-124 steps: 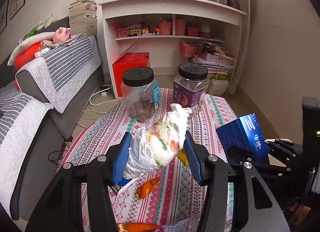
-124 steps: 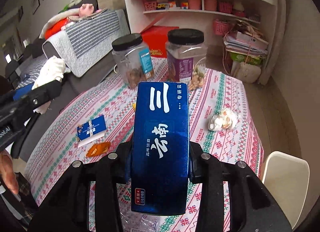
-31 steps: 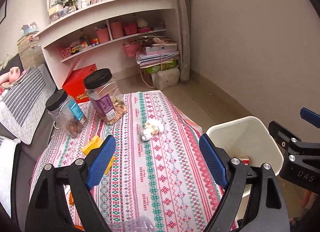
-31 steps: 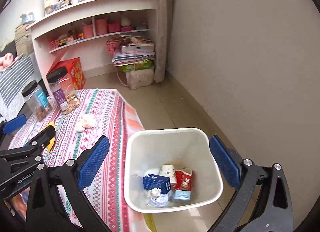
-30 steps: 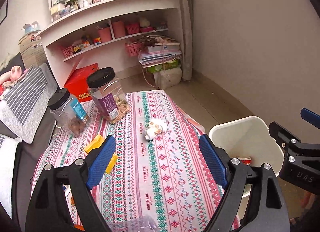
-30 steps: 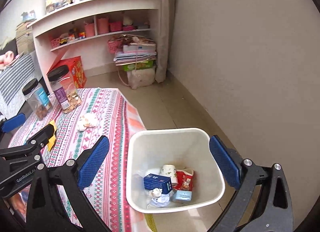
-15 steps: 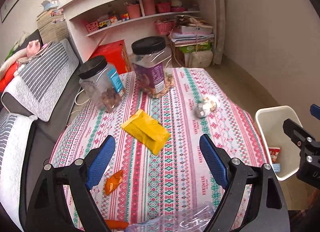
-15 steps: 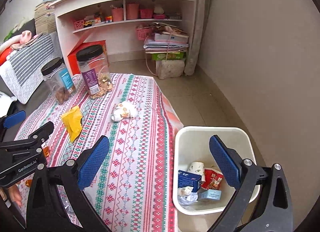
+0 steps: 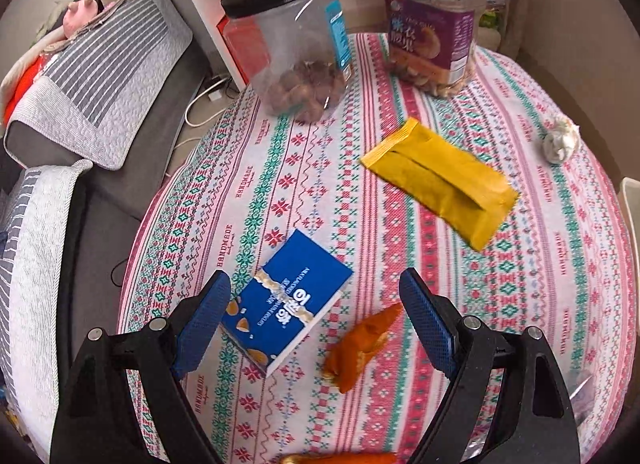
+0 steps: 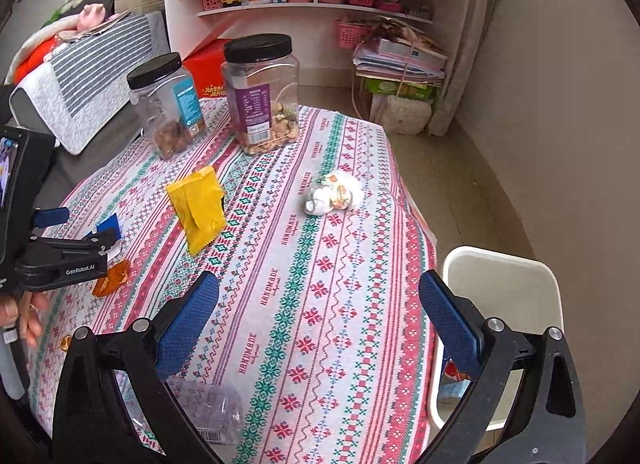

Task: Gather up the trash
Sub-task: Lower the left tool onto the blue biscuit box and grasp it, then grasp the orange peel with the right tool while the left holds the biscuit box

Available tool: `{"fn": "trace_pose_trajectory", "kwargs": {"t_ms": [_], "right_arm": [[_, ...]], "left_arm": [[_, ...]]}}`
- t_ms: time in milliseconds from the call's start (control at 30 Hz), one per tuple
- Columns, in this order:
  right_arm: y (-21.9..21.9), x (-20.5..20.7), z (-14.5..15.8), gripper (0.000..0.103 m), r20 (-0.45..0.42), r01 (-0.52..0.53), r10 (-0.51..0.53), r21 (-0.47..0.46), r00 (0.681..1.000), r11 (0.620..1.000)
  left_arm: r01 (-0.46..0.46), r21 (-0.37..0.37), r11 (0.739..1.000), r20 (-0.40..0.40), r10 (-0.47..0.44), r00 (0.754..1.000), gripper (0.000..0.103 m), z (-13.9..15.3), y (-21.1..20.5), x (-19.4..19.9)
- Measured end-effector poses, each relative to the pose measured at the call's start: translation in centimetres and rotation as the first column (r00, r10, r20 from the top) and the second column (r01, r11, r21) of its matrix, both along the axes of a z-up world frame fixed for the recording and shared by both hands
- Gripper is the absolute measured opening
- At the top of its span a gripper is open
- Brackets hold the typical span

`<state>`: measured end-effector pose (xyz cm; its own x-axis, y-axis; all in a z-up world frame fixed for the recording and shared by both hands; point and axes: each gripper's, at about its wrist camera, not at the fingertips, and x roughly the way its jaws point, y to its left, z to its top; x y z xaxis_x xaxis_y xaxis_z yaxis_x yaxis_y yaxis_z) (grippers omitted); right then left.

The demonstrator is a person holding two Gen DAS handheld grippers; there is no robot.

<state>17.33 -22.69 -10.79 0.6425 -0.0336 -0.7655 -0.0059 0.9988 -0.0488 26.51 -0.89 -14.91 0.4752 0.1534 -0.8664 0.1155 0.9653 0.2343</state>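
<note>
Left gripper point(image 9: 316, 304) fingers spread and empty over blue packet point(image 9: 286, 298) and orange wrapper point(image 9: 360, 344) lying flat on table point(image 9: 540, 284); right gripper point(image 10: 318, 318) likewise spread, empty; risk: fingers skid over flat packet or snag tablecloth.

Soft, even daylight fills both views, bright enough to read the print on the bench point(image 10: 320, 304) cloth. Shadows are faint and short; the yellow packet point(image 9: 440, 180) casts only a thin dark edge. Small glare spots sit on the clear jar point(image 9: 296, 44) walls. Fisheye distortion bows the bench edges and shelf point(image 10: 320, 4) lines, and a black vignette rounds off every corner. The centre is sharp, while the outer rim smears slightly, notably at the crumpled wrapper point(image 9: 560, 138).
</note>
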Motion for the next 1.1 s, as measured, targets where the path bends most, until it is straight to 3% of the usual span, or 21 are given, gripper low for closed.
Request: {"fn": "trace_pose_trajectory", "kwargs": {"t_ms": [333,467,567,733,1100], "right_arm": [[4.3,1.9,-2.0,0.096,-0.064,-0.139,0.138,-0.004,0.988,0.99],[5.9,2.6,-2.7,0.096,-0.083,-0.168,0.167,-0.003,0.982,0.986],[6.8,3.1,-3.3,0.096,-0.105,-0.181,0.181,0.016,0.978,0.983],[8.6,3.9,-4.2,0.096,-0.143,-0.192,0.201,0.077,0.969,0.978],[15.0,4.4,-7.3,0.096,-0.229,-0.158,0.196,0.174,0.953,0.972]], "left_arm": [[0.02,0.004,1.0,-0.164,-0.019,0.986,0.084,-4.2,4.1,2.7],[0.015,-0.058,0.998,-0.179,-0.025,0.984,0.083,-4.4,5.3,3.1],[0.022,-0.1,0.995,-0.201,-0.042,0.979,0.06,-4.3,6.0,3.1],[0.038,-0.088,0.995,-0.155,-0.052,0.987,0.058,-3.3,7.2,2.5],[-0.038,-0.119,0.992,0.019,0.041,0.999,0.058,3.1,10.3,0.6]]}}
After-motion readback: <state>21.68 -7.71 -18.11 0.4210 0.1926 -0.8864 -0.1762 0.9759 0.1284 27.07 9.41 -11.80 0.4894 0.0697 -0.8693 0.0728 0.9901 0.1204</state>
